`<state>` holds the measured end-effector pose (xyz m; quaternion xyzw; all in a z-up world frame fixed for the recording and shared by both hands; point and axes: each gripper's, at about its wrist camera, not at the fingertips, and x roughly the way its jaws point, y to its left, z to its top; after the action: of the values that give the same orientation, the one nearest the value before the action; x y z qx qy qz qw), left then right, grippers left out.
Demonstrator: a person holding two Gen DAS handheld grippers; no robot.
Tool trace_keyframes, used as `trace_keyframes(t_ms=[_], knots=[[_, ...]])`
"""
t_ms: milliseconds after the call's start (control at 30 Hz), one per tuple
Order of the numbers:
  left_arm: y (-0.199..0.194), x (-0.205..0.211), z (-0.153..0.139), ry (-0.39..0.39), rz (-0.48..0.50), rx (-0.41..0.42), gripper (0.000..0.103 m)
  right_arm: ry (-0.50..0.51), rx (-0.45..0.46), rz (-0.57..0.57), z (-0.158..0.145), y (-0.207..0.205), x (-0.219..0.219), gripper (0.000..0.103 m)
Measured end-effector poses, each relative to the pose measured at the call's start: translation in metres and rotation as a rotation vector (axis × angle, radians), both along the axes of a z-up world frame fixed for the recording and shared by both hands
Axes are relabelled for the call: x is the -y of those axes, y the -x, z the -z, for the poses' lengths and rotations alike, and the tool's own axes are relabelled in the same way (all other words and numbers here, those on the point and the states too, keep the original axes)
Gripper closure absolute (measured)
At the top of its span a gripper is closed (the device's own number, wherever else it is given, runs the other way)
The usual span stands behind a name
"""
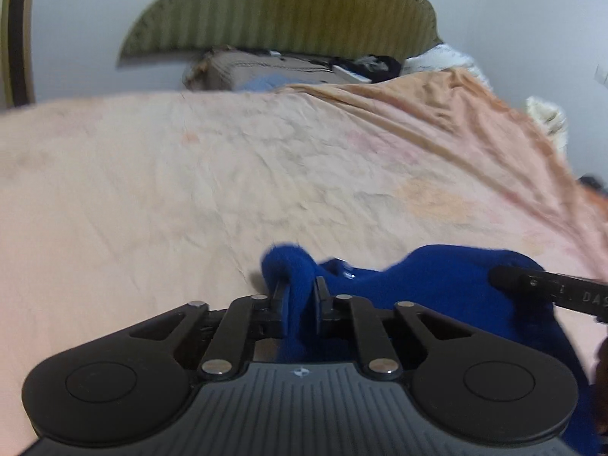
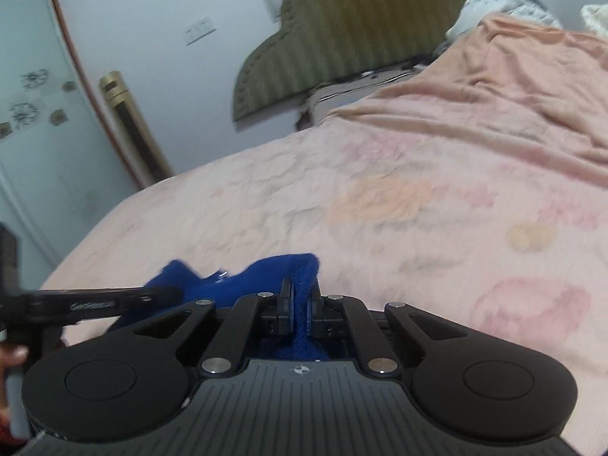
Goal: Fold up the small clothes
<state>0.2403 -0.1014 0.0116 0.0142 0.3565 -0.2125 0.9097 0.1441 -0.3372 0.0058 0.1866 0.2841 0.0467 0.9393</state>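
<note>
A small blue fleece garment (image 1: 429, 285) hangs between my two grippers above the pink bedsheet (image 1: 190, 174). My left gripper (image 1: 302, 296) is shut on one bunched edge of it. In the left wrist view my right gripper's fingers (image 1: 509, 277) pinch the garment's other end at the right. In the right wrist view my right gripper (image 2: 300, 300) is shut on the blue garment (image 2: 266, 273), and my left gripper's fingers (image 2: 159, 294) reach in from the left holding the same cloth. The lower part of the garment is hidden behind the gripper bodies.
The pink flowered sheet (image 2: 418, 197) covers the bed, with an orange-pink blanket (image 2: 513, 87) rumpled at the far right. A green quilted headboard (image 1: 288, 7) stands against the white wall. Pillows and dark clothes (image 1: 368, 64) lie at the head. A gold-framed stand (image 2: 129, 125) is at the left.
</note>
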Motion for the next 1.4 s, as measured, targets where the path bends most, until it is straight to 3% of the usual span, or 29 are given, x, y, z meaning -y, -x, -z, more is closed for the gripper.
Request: trace_keyframes(t_ms=[100, 200, 233, 300, 333, 400, 467, 600, 733, 767, 800, 867, 933, 1033, 1133, 1167, 1200, 1400], knots=[[0.002, 0.004, 0.004, -0.069, 0.011, -0.009, 0.09, 0.03, -0.09, 0.014, 0.018, -0.018, -0.003, 0.092], [0.022, -0.009, -0.013, -0.084, 0.019, 0.038, 0.087, 0.078, -0.1, 0.06, 0.018, -0.006, -0.007, 0.069], [0.032, -0.013, -0.018, -0.09, 0.027, 0.048, 0.086, 0.08, -0.079, 0.087, 0.011, 0.005, -0.006, 0.067], [0.053, -0.019, -0.025, -0.092, 0.052, 0.049, 0.075, 0.093, -0.038, 0.109, -0.005, 0.03, -0.007, 0.068], [0.065, -0.022, -0.027, -0.094, 0.067, 0.048, 0.071, 0.082, -0.028, 0.086, -0.01, 0.042, -0.01, 0.068], [0.093, -0.025, -0.029, -0.107, 0.12, 0.063, 0.054, 0.039, -0.031, 0.018, -0.015, 0.066, -0.02, 0.067], [0.12, -0.028, -0.025, -0.147, 0.159, 0.093, 0.047, 0.032, -0.056, -0.034, -0.012, 0.092, -0.035, 0.067], [0.161, -0.039, -0.017, -0.225, 0.198, 0.155, 0.047, -0.062, -0.074, -0.06, -0.003, 0.143, -0.048, 0.067], [0.181, -0.056, -0.021, -0.17, 0.246, 0.119, 0.04, -0.084, -0.105, -0.014, 0.006, 0.178, -0.054, 0.067], [0.185, -0.058, -0.018, -0.165, 0.261, 0.118, 0.04, -0.092, -0.113, -0.008, 0.009, 0.184, -0.056, 0.072], [0.189, -0.058, -0.014, -0.191, 0.26, 0.129, 0.039, -0.112, -0.116, -0.011, 0.012, 0.188, -0.057, 0.09], [0.194, -0.056, -0.005, -0.269, 0.246, 0.158, 0.038, -0.148, -0.112, -0.016, 0.015, 0.194, -0.059, 0.093], [0.195, -0.059, 0.0, -0.291, 0.243, 0.17, 0.038, -0.151, -0.09, -0.035, 0.012, 0.199, -0.066, 0.093], [0.193, -0.065, -0.007, -0.247, 0.235, 0.134, 0.039, -0.038, -0.135, 0.0, 0.013, 0.197, -0.075, 0.088], [0.189, -0.066, -0.016, -0.194, 0.227, 0.116, 0.027, -0.063, -0.123, 0.015, 0.008, 0.198, -0.07, 0.067], [0.187, -0.065, -0.017, -0.175, 0.218, 0.106, 0.023, -0.069, -0.104, 0.029, 0.004, 0.199, -0.068, 0.048], [0.183, -0.063, -0.018, -0.156, 0.207, 0.095, 0.023, -0.072, -0.084, 0.038, 0.0, 0.198, -0.067, 0.04], [0.138, -0.064, -0.013, 0.005, 0.152, -0.034, 0.023, -0.163, -0.096, 0.031, 0.011, 0.168, -0.055, 0.039]])
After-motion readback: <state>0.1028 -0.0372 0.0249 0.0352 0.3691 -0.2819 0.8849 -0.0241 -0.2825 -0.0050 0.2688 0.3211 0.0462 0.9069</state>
